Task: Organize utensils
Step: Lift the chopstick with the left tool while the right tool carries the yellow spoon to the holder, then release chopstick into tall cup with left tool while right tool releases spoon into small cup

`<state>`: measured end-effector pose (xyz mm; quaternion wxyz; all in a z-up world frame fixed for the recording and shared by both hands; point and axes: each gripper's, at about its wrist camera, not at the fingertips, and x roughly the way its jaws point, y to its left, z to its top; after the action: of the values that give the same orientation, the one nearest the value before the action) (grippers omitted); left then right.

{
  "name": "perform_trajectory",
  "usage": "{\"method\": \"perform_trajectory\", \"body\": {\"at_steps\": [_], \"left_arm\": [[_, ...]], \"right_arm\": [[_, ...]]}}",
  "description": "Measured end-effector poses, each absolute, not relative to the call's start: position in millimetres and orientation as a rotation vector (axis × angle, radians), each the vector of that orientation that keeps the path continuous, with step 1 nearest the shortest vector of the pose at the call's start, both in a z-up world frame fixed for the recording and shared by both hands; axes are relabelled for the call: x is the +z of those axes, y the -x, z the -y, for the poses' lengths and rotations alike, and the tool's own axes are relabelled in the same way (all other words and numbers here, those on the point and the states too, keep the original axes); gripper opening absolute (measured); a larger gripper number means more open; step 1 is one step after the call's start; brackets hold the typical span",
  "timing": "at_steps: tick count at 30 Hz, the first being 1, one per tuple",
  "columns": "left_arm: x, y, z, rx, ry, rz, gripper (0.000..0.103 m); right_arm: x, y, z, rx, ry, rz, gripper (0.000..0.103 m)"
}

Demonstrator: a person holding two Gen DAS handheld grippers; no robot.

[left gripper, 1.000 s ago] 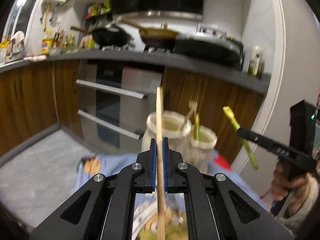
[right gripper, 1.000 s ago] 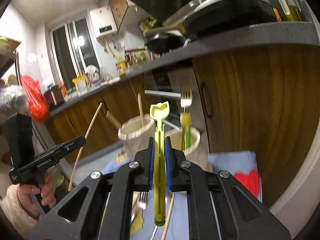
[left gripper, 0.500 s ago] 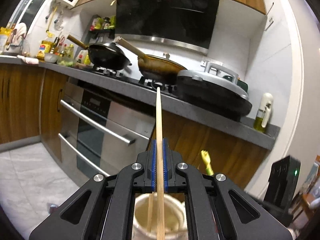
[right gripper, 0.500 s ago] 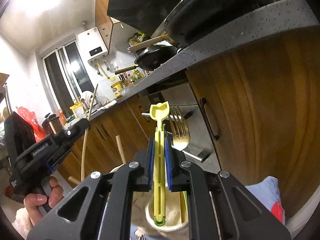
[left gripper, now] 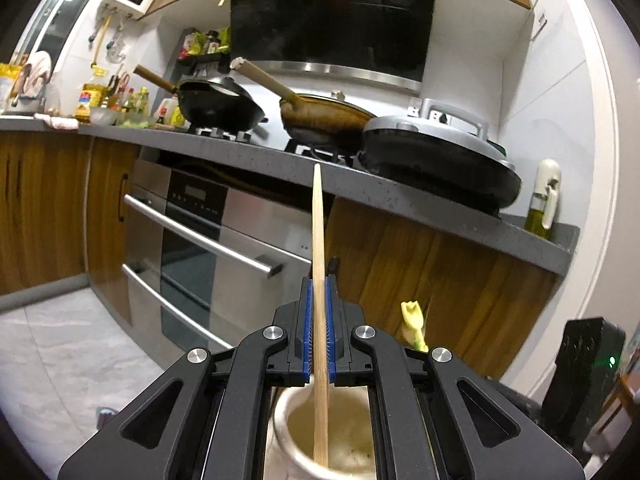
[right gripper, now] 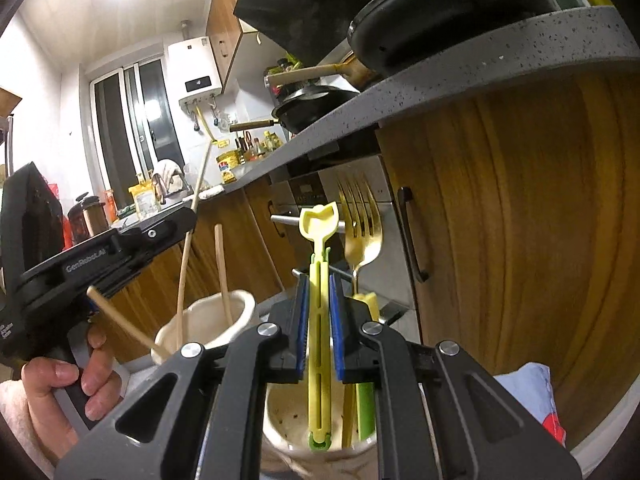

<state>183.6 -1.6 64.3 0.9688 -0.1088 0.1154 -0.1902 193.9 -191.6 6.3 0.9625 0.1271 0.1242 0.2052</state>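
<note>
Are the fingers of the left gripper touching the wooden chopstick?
Touching. The left wrist view shows both blue pads of the left gripper pressed against the wooden chopstick, with no gap on either side.

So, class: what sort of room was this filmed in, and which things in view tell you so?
A home kitchen, almost certainly. Pans sit on a gas hob under an extractor hood, a built-in oven sits below the counter, and a water heater hangs by the window.

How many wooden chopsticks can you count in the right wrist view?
3: one held by the left claw, lowered into the left cup; two standing inside it. Others may be hidden.
</note>
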Motion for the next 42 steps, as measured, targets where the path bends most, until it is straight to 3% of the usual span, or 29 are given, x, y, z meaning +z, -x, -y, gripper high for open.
{"method": "perform_trajectory", "body": {"at_steps": [20,27,34,39,41,42], "left_arm": [[41.4,-142.6,0.9,-0.384,0.055,-0.385,0.007],[45.6,-133.5,-0.6,-0.373,0.041,-0.373,0.016],[48.5,-124.2,-8.4,-0.338,0.034,-0.360,0.042],[46.7,-111.6,-15.6,-0.311,0.021,-0.363,0.068],[45.2,-106.2,-17.7,-0.291,0.010,-0.364,0.083],[44.1,-102.2,-20.0,-0.278,0.009,-0.363,0.085]], "right_arm": [[-7.0,-163.1,201.2,0.357,-0.189,-0.376,0.010],[-6.0,-162.0,204.6,0.336,-0.203,-0.386,0.012],[-1.3,-153.8,210.8,0.313,-0.219,-0.375,0.031],[1.8,-141.6,219.1,0.309,-0.245,-0.378,0.056],[2.9,-133.9,222.3,0.308,-0.244,-0.379,0.073],[3.8,-129.5,223.6,0.309,-0.245,-0.380,0.077]]}}
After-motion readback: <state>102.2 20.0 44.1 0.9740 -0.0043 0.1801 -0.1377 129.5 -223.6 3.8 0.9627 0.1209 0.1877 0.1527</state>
